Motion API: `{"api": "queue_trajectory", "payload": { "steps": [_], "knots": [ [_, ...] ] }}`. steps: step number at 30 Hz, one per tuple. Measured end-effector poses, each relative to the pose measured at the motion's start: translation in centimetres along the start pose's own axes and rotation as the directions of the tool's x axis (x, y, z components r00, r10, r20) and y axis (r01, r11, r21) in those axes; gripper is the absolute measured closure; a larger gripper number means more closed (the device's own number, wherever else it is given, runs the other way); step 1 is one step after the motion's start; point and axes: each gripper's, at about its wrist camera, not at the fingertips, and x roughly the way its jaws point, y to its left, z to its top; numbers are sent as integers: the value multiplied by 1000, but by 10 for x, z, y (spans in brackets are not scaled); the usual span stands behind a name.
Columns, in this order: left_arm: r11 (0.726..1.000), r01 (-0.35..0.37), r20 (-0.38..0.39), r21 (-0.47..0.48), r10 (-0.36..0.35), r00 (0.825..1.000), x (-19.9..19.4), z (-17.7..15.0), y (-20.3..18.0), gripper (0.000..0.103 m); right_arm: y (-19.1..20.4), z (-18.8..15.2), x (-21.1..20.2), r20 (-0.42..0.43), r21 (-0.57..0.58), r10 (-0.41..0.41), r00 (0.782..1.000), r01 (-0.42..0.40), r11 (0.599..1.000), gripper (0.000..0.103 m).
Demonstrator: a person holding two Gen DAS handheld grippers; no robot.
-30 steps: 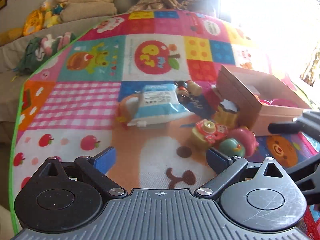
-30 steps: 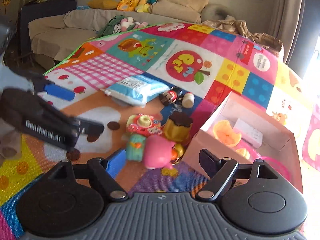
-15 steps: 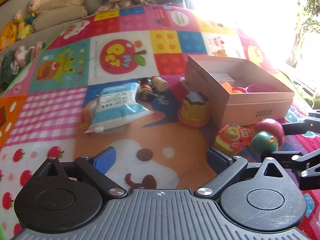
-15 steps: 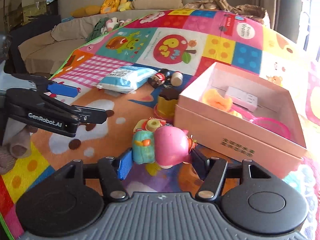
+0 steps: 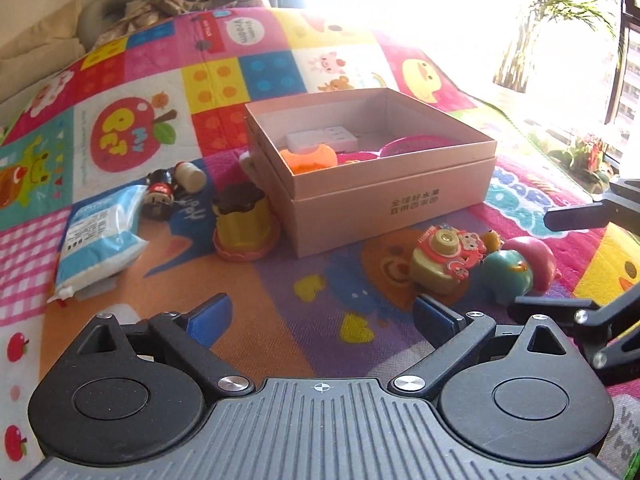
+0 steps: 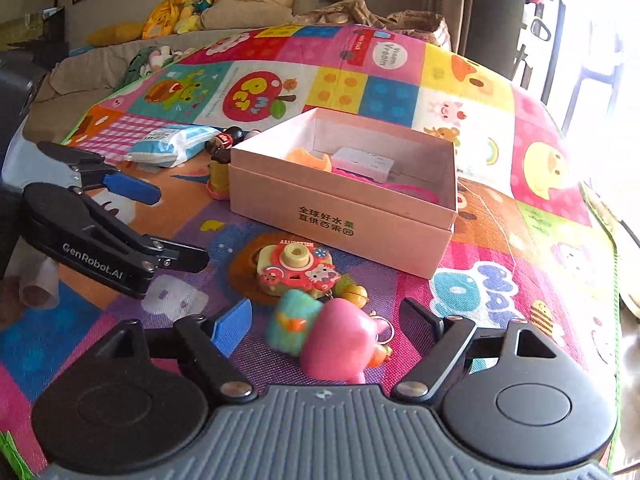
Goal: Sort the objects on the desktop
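A pink-and-teal plush toy (image 6: 326,336) lies on the play mat between the open fingers of my right gripper (image 6: 326,322), not gripped; it also shows in the left wrist view (image 5: 520,270). A toy camera (image 6: 296,270) sits just beyond it. An open pink box (image 6: 344,208) holds an orange piece, a white block and a pink item. My left gripper (image 5: 320,314) is open and empty over the mat, left of the toys.
A yellow pudding toy (image 5: 242,224), a small doll (image 5: 160,196), a small bottle (image 5: 191,175) and a blue-white packet (image 5: 98,240) lie left of the box. Cushions and stuffed toys (image 6: 188,4) line the back. Bright window at right.
Both views have swung right toward the box. The right gripper closed in around the plush toy, then its fingers spread wider again. The left gripper stays open.
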Motion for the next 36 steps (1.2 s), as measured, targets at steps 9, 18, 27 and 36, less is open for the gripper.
{"api": "queue_trajectory", "payload": {
  "steps": [9, 18, 27, 36],
  "knots": [
    [996, -51, -15, -69, 50, 999, -8, -5, 24, 2, 14, 11, 5, -17, -9, 66, 998, -66, 998, 42],
    [981, -114, -31, -158, 110, 993, -14, -15, 50, 2, -1, 53, -26, 155, 147, 446, 882, -467, 872, 41],
    [968, -163, -35, -192, 159, 987, -26, -23, 67, 2, 17, 31, -4, 67, 47, 280, 958, -283, 958, 27],
    [996, -6, 16, -86, 8, 1000, -52, -28, 34, 1, -1, 15, 20, 9, 37, 80, 997, -80, 996, 22]
  ]
}}
